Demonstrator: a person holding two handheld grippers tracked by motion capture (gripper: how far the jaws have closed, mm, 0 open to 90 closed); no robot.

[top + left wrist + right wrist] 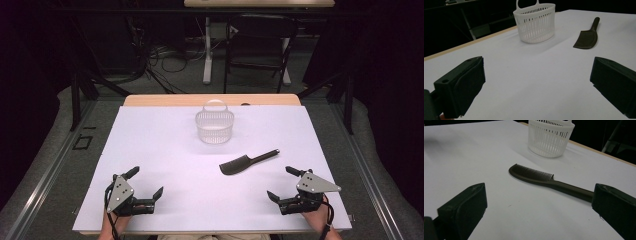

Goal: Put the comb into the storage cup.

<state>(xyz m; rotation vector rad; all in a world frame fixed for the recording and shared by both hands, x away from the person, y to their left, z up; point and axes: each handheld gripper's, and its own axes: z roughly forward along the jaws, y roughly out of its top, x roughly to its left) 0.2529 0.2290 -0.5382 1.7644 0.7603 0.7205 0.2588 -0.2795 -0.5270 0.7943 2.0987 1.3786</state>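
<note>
We see one dark comb [248,162], one white basket [214,127] on the counter [150,145], and two claws, left claw [145,184] and right claw [282,184], both released.

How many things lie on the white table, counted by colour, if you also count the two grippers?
White: 1, the basket.
Black: 3, the comb, the left gripper and the right gripper, both with open jaws.
Total: 4, all apart from one another on the table.
</note>
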